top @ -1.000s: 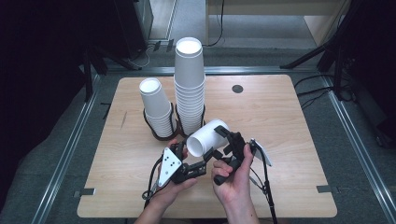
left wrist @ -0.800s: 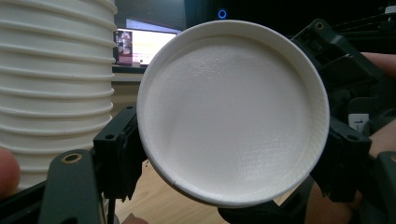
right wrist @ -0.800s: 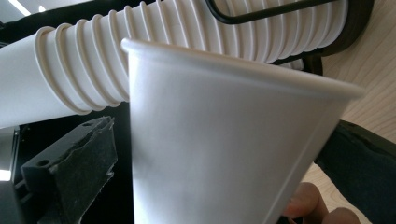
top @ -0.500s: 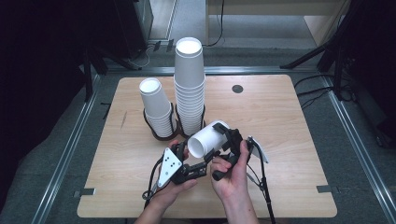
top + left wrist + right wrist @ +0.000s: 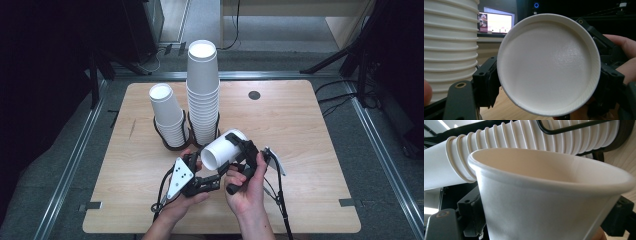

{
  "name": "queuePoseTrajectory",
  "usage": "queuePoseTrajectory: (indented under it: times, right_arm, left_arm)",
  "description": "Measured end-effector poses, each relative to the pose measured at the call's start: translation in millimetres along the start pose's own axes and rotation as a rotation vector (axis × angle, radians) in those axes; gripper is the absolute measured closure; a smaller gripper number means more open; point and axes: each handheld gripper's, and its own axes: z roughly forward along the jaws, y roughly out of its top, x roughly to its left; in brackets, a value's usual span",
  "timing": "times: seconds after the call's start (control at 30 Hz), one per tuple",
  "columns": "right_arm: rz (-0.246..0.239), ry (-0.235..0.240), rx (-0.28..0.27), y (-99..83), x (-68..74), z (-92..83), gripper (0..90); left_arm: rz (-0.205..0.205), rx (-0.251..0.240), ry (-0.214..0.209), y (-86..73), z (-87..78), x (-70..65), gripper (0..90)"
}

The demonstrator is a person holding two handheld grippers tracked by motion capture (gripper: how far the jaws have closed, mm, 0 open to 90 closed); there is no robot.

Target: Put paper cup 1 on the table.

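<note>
A single white paper cup (image 5: 225, 149) lies on its side in the air above the table's front middle. My left gripper (image 5: 210, 169) holds it from the lower left, and its jaws have just been opening a little. In the left gripper view the cup's round face (image 5: 549, 65) sits between black jaws. My right gripper (image 5: 241, 156) flanks the cup from the right. Its jaws have just been closing and now press on the cup wall (image 5: 544, 207).
Just behind the held cup, a tall stack of cups (image 5: 203, 95) and a shorter stack (image 5: 167, 115) stand in black wire holders (image 5: 172, 145). The table (image 5: 300, 125) has a round black grommet (image 5: 254, 95) at the back. Cables (image 5: 277, 200) trail toward the front edge.
The right gripper's jaws have closed in on the cup and the right hand has shifted slightly. The cup and the left hand have stayed in place.
</note>
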Motion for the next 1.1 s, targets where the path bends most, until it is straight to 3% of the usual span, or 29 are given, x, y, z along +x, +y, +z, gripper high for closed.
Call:
queuePoseTrajectory:
  times: [0.27,0.33,0.4,0.47,0.5,0.73,0.83,0.87,0.9,0.93,0.97,1.0,1.03,1.1]
  right_arm:
    - [-0.064,0.009,-0.029,-2.8,-1.2,1.8,14.2]
    - [-0.090,0.006,-0.044,-2.4,-0.1,0.9,14.6]
    - [-0.105,0.016,-0.053,-1.8,0.7,0.4,14.6]
    - [-0.133,0.029,-0.069,-1.0,3.0,-1.7,14.6]
    - [-0.170,0.030,-0.087,-0.2,5.5,-2.5,14.6]
    - [-0.247,0.006,-0.139,4.8,9.9,-5.0,14.8]
    - [-0.321,-0.004,-0.170,5.0,14.0,-6.2,14.9]
    - [-0.321,-0.004,-0.170,5.0,14.0,-6.2,14.9]
    - [-0.391,-0.001,-0.189,4.3,18.1,-7.8,14.8]
    - [-0.391,-0.001,-0.189,4.3,18.1,-7.8,14.8]
    - [-0.458,-0.010,-0.205,3.9,22.6,-9.0,14.8]
    - [-0.458,-0.010,-0.205,3.9,22.6,-9.0,14.8]
    - [-0.527,-0.024,-0.219,4.1,26.7,-10.9,14.8]
    - [-0.581,-0.025,-0.232,5.4,30.0,-13.8,14.9]
  left_arm:
    - [-0.029,0.064,0.003,5.1,-3.0,2.7,21.4]
    - [-0.016,0.098,0.008,8.6,-4.0,2.7,21.3]
    - [-0.014,0.097,0.008,9.5,-4.4,2.4,20.7]
    - [-0.015,0.102,0.007,11.7,-5.1,2.7,18.1]
    - [-0.025,0.115,-0.004,13.8,-6.0,4.3,16.4]
    - [-0.046,0.160,-0.017,17.5,-7.1,8.0,2.1]
    - [-0.044,0.188,-0.016,17.4,-7.6,10.3,2.0]
    - [-0.044,0.188,-0.016,17.4,-7.6,10.3,2.0]
    - [-0.053,0.192,-0.018,17.1,-7.8,11.3,2.0]
    - [-0.053,0.192,-0.018,17.1,-7.8,11.3,1.9]
    - [-0.054,0.197,-0.016,17.0,-8.4,12.7,2.0]
    - [-0.054,0.197,-0.016,17.0,-8.4,12.7,2.0]
    - [-0.054,0.198,-0.016,16.9,-9.0,14.0,2.0]
    - [-0.059,0.199,-0.012,16.5,-9.6,15.5,1.9]
